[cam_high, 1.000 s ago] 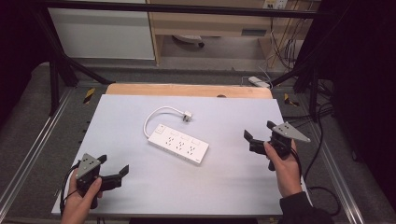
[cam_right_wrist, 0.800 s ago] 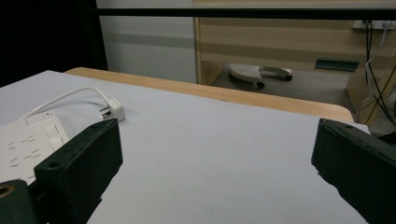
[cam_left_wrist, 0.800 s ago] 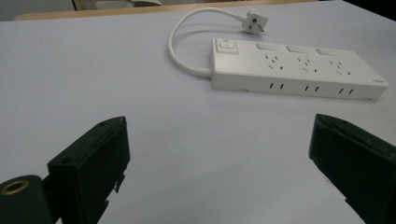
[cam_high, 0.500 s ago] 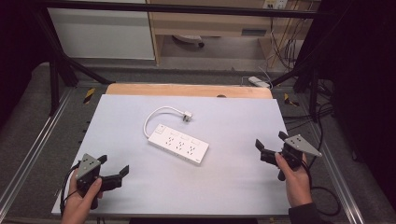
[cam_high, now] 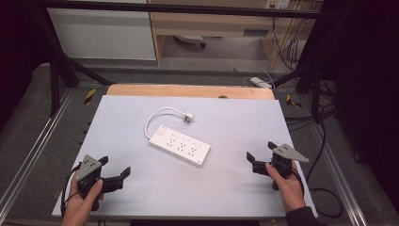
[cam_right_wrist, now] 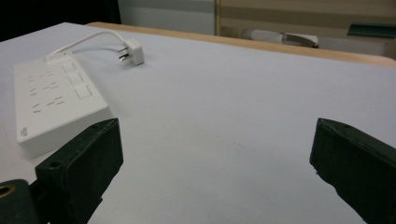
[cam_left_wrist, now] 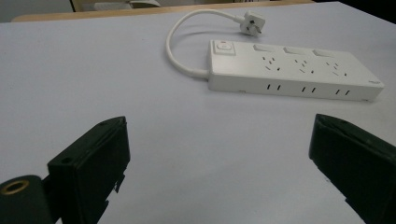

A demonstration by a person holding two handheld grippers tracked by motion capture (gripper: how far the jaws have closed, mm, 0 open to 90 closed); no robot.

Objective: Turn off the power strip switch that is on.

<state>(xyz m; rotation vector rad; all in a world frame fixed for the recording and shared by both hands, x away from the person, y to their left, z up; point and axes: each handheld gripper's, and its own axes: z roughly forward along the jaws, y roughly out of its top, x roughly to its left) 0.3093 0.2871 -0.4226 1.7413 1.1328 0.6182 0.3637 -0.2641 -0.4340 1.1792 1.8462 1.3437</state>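
— Lying near the middle of the pale counter (cam_high: 141, 197), set at a slant, is that the white power strip (cam_high: 179, 146)?

— Yes, and its short cord (cam_high: 151, 120) loops round to a plug (cam_high: 188, 115) resting on the counter just behind it.

— Where are the two tools?

— At the near edge, each in a hand. Left gripper (cam_high: 116, 172) sits at the near left corner, well apart from the strip, its fingers (cam_left_wrist: 91, 161) spread wide with nothing between them.

— And the other?

— Right gripper (cam_high: 261, 157) is near the right edge, to the strip's right and apart from it; its fingers (cam_right_wrist: 81, 158) are spread wide too, over bare counter
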